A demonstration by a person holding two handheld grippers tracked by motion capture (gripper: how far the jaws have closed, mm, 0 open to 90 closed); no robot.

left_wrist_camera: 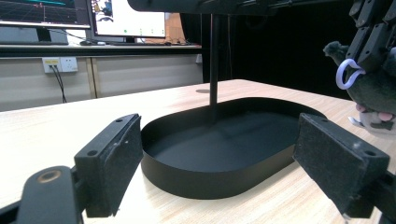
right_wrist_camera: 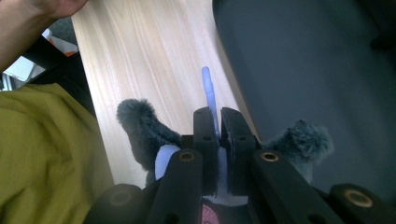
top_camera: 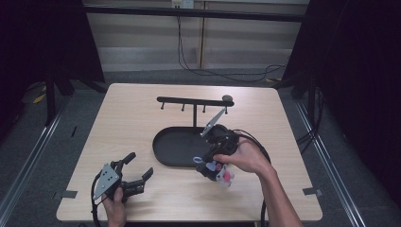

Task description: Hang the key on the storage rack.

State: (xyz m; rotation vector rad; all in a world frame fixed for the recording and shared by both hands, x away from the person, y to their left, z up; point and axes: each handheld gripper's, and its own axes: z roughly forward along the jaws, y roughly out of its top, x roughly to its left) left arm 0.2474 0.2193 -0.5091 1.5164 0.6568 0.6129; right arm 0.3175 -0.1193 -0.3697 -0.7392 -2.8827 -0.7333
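A small dark grey plush toy point(top_camera: 218, 171) with pink and white parts and a pale lilac loop point(top_camera: 197, 160) hangs just over the table beside the black oval tray point(top_camera: 165, 144). My right gripper point(top_camera: 204, 166) is shut on that loop point(right_wrist_camera: 208, 93), and the toy's two furry ears point(right_wrist_camera: 140, 126) stick out either side of the jaws. My left gripper point(top_camera: 141, 166) rests open near the table's front left, pointing at the tray point(left_wrist_camera: 196, 182). From there the toy point(left_wrist_camera: 373, 88) hangs at the upper right.
A black stand with a crossbar point(top_camera: 191, 100) and several hooks rises from the tray's back on a thin post point(top_camera: 194, 115). A person's yellow-green sleeve point(right_wrist_camera: 42, 154) is in the right gripper view. Cables trail on the floor behind the table.
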